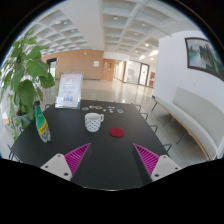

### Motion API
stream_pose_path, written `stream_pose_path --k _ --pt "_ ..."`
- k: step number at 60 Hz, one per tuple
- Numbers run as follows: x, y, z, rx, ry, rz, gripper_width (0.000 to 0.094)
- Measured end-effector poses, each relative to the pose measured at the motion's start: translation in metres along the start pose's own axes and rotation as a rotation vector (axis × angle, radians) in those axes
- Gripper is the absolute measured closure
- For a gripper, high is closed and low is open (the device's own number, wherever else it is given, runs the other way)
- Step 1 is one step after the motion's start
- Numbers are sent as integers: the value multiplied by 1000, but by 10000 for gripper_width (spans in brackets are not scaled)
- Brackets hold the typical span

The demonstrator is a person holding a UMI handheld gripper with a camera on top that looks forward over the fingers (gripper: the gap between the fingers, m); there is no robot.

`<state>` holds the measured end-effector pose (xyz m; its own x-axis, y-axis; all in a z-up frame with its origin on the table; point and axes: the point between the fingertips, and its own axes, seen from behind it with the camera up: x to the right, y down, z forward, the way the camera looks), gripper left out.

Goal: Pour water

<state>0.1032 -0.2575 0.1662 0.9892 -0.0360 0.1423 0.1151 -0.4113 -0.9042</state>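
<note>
A green bottle (41,123) with a yellow cap and a label stands upright on the dark table (100,150), beyond my left finger. A white patterned mug (93,121) stands further back near the table's middle, handle to the right. A red round coaster (116,131) lies just right of the mug. My gripper (112,152) is open and empty, its pink pads (78,154) spread wide above the near part of the table, well short of all three things.
A leafy green plant (22,78) rises at the table's left side. A white sign board (70,90) stands behind the table's far edge. Chairs (148,108) stand at the right. A white wall (190,100) closes the right side; an open hall lies beyond.
</note>
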Motion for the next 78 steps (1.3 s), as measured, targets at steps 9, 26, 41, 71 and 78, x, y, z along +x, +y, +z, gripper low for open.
stream_pose_path --k 9,26,41,71,78 --pt "-20 53 -15 -35 -27 16 77" --pt "-108 78 -33 -19 -133 -20 79" --pt "-235 55 -8 32 -226 -39 76" --pt "-345 12 135 122 -160 -28 146" --pt "-351 12 152 128 -155 4 259"
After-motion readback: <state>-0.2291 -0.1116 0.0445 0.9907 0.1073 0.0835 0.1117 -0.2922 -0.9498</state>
